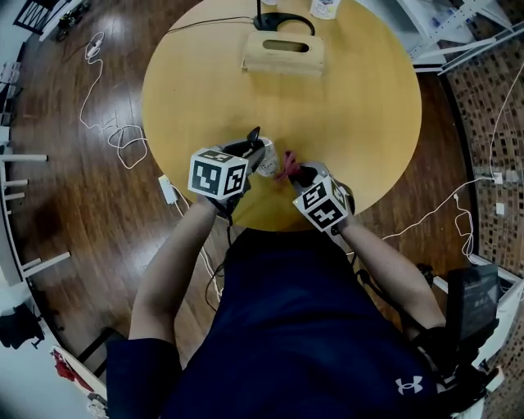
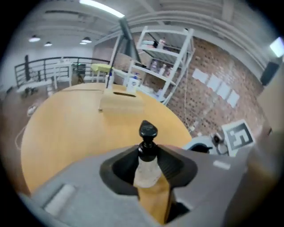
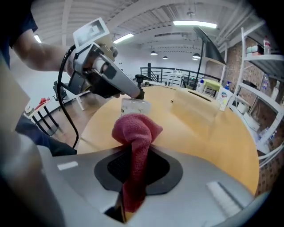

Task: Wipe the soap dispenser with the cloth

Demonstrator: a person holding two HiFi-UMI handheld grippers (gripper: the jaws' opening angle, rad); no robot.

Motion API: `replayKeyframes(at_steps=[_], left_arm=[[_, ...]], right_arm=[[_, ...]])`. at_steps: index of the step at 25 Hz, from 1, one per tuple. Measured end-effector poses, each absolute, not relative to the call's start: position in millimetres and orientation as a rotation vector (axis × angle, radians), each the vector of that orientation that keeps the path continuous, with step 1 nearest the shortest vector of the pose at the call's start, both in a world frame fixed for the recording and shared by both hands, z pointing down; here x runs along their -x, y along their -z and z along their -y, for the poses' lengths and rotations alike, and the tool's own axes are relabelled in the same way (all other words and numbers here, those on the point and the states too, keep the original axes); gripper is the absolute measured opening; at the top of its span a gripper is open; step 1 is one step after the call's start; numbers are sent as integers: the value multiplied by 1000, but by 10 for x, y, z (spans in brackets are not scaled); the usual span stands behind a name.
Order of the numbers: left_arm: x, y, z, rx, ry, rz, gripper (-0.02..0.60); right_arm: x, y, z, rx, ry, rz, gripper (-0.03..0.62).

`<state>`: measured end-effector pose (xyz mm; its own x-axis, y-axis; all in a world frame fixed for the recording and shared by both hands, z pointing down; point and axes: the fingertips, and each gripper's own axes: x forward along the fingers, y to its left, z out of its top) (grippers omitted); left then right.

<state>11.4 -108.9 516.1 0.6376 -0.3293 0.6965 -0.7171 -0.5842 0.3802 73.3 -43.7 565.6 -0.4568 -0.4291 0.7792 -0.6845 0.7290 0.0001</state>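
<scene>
The clear, black-pumped soap dispenser [image 3: 135, 106] was clamped in the left claw [image 2: 148, 163] at the centre of the head view, over the round bench's [image 1: 360, 114] lower edge. The red cloth [image 3: 135, 133], pinched in the right claw [image 3: 138, 165], was bunched just beside it. A wooden box [image 1: 283, 54] stood near the top of the frame.

a round wooden table [image 1: 360, 106] stands on dark floor [image 1: 74, 213], white cables [image 1: 115, 131] trailing at nine o'clock. at two o'clock shelving [image 2: 166, 53] fronts a brick wall [image 2: 222, 66], strip lights [image 2: 101, 8] overhead.
</scene>
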Motion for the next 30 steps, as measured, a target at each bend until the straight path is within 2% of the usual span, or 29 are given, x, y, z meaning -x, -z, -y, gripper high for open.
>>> replayKeyframes(at_steps=[6,9,14,22,25,30], left_arm=[[410,-5353,1189,-1804,-270,1017,130],[609,-5461,1211,-1674,-128,1046,130],[647,-5467,1196,-1673,-64,1056,130],[762,-5540,1122,-1559,33,1133,132],[808,-5579,1113,-1527,61,1144,132],[760,-5522,1113,-1561,42,1169,132]], right_arm=[[-121,-5448,723,-826,11,2095,57],[-162,-5590,816,-805,106,2006,55],[-436,-5859,770,-737,62,1868,56],[392,-5295,881,-671,495,1912,56],[227,-5497,769,-650,461,1888,55],[-273,-5830,707,-704,219,1807,55]])
